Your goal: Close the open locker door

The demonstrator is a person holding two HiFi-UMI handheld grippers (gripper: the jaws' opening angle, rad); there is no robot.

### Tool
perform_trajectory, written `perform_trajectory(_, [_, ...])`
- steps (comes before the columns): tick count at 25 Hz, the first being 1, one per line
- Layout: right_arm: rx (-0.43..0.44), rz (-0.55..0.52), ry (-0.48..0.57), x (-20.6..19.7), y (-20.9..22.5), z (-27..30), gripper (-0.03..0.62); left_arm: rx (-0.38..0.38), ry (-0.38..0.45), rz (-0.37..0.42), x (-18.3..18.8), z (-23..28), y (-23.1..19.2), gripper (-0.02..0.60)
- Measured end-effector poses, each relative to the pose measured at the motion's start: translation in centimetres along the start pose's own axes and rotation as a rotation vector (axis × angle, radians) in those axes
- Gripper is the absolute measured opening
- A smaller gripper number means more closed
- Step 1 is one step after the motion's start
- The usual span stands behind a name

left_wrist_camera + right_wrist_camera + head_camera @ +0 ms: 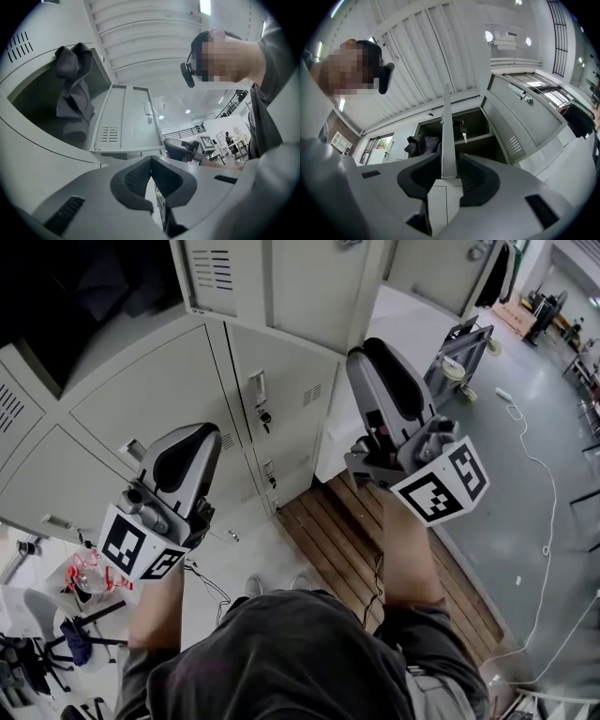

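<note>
Both jaws of the right gripper (448, 165) pinched the locker door (446, 122) edge, so a steady swing toward the open compartment (476, 124) looked wisest.

Locker door (300, 296) cut off at head view's top; dark cloth (70, 79) unident.

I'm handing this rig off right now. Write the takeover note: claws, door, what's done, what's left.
Left gripper: claw shut, empty.
Right gripper: claw appears shut on the free edge of the locker door, near its lower corner.
The door stands wide open; a dark garment hangs inside the compartment.
Done: door grasped.
Left: swing it closed against the locker.
</note>
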State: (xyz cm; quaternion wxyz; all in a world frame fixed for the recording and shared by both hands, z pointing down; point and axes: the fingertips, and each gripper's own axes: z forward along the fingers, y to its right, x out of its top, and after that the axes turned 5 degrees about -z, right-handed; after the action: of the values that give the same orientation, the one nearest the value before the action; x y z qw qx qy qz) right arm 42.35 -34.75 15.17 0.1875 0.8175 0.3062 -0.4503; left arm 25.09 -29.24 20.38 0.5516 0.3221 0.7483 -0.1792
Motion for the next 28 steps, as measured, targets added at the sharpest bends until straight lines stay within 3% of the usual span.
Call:
perform_trajectory(15, [0.069, 0.038, 0.032, -0.3, -0.6, 0.5, 0.091, 0.092, -0.035, 0.027, -0.2, -1.5, 0.1, 0.015])
perform_trajectory(28, [0.167, 0.018, 0.055, -0.5, -5.5, 0.4, 0.101, 0.120, -0.038, 0.025, -0.2, -3.9, -0.3, 0.015])
